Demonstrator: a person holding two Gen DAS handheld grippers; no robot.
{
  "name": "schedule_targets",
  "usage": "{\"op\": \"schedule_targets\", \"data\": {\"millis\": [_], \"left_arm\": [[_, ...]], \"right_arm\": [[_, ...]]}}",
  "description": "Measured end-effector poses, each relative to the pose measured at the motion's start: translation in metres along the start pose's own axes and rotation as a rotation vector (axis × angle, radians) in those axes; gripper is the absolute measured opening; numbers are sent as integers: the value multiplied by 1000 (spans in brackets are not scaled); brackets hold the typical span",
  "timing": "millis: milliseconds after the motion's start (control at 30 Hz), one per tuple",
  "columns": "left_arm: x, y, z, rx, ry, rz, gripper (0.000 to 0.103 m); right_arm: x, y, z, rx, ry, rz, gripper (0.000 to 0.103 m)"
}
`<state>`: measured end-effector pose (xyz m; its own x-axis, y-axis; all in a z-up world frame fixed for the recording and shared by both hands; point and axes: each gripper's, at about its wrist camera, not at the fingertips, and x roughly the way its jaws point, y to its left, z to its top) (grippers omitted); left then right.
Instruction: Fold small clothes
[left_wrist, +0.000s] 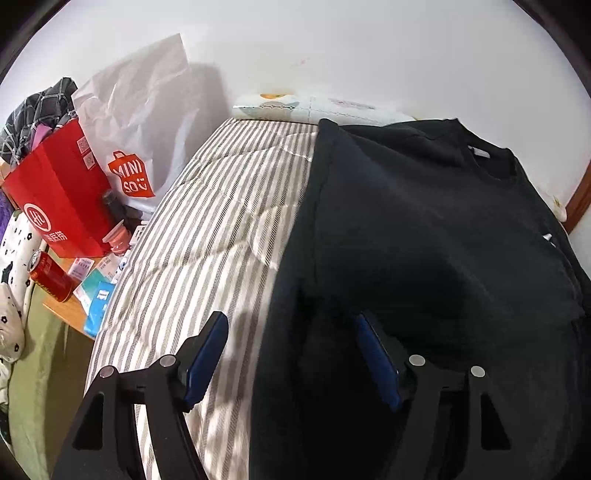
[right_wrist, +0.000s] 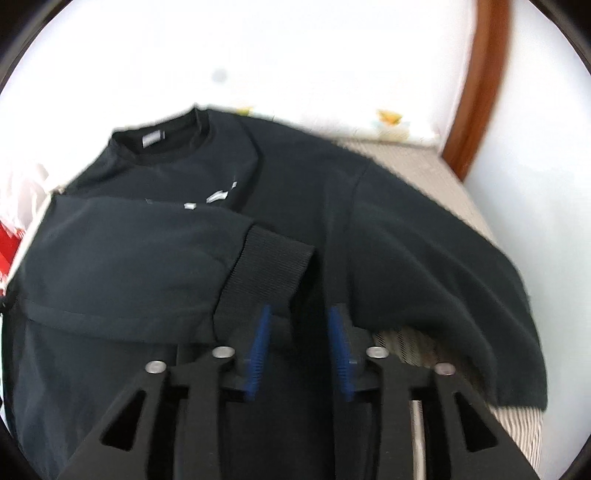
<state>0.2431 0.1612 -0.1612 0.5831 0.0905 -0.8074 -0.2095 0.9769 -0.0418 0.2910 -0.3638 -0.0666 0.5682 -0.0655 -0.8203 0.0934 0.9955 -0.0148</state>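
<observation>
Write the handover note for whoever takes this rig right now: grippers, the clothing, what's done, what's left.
Left gripper: open, empty, over the sweatshirt's left edge.
Right gripper: open, empty, just below the folded sleeve's ribbed cuff.
Black sweatshirt: flat on the striped bedcover, collar toward the wall.
Done: one sleeve folded across the chest.
Left: the other sleeve is still spread out to the side; fold it in, then fold the body.
</observation>
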Motion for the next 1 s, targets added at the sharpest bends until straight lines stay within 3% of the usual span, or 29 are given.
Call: {"op": "schedule_targets", "data": {"millis": [67, 167, 300, 533, 667, 800, 933, 967, 1000], "left_arm": [[-8, -3, -8, 15, -3, -3, 70], [-18, -8, -23, 39, -6, 15, 70], [-25, -8, -42, 31, 9, 27, 70], [-33, -8, -75, -3, 12, 11, 70], [-37, -7, -82, -10, -10, 22, 70], [-36, -1, -84, -43, -15, 44, 83], [-34, 3, -84, -56, -20, 45, 86], [-34, 1, -84, -52, -19, 50, 86], [-33, 0, -84, -48, -17, 56, 88]], "right_arm": [[-19, -13, -8, 26, -50, -17, 49], [-44, -43, -29, 71, -99, -75, 67], [-57, -93, -67, 92, -101, -223, 70], [-35, -163, -110, 171, -12, -259, 71], [-15, -173, -112, 139, 23, -265, 71], [-1, -171, -109, 80, 18, -278, 73], [8, -184, -104, 112, 14, -243, 73], [10, -187, -103, 134, 15, -228, 70], [11, -189, -101, 142, 9, -222, 54]]}}
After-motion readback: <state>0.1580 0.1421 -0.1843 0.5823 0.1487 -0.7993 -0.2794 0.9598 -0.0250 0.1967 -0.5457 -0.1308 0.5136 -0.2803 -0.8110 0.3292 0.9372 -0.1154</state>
